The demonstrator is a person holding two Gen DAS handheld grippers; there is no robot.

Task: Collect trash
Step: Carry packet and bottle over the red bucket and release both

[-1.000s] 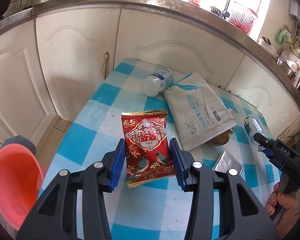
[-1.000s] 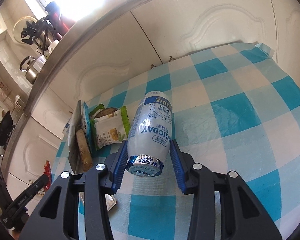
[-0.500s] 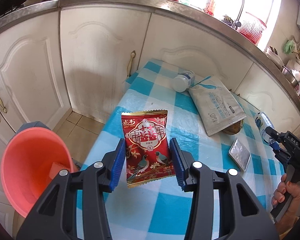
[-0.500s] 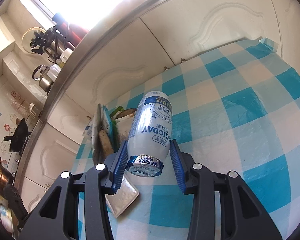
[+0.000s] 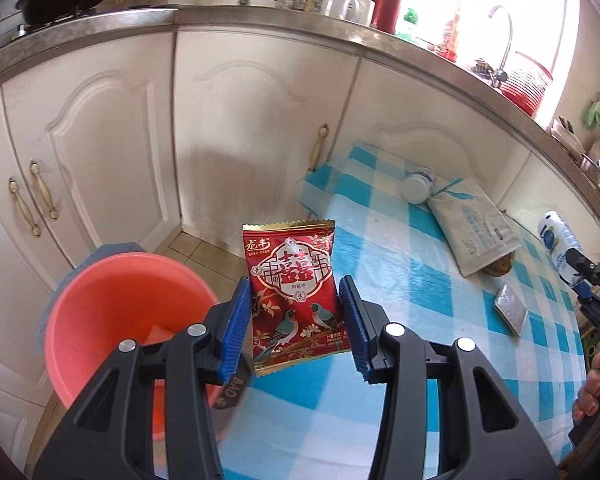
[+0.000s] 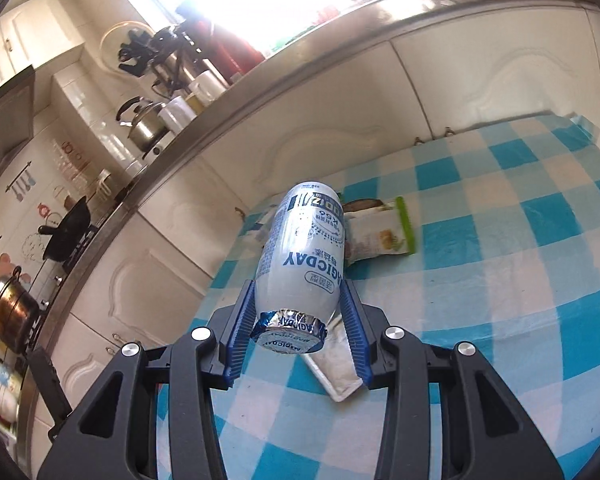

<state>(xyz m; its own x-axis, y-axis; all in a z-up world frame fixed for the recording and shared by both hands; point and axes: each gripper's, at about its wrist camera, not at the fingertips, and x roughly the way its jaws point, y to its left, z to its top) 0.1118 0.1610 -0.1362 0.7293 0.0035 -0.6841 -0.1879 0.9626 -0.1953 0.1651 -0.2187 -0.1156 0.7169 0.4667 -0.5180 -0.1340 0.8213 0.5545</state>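
Carrying two pieces: my left gripper (image 5: 296, 316) is clamped on the red snack packet (image 5: 296, 288) near the pink bin (image 5: 112, 304); right gripper (image 6: 300, 322) clamped on the foil-capped bottle (image 6: 302, 256) above the table (image 6: 500, 280). Packet's light, floppy, so edge grip. Bottle's slick; I'd hold mid-body.

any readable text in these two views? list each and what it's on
"AGICDAY": along the side of the white bottle held in the right gripper, first letter hidden; repeated on its foil cap.
"K56": same bottle, upper label.
"BAD": a black tag under the left gripper.
Large gold Chinese characters on the red snack packet; its fine print is too small.
Print on the white pouch is too blurred.
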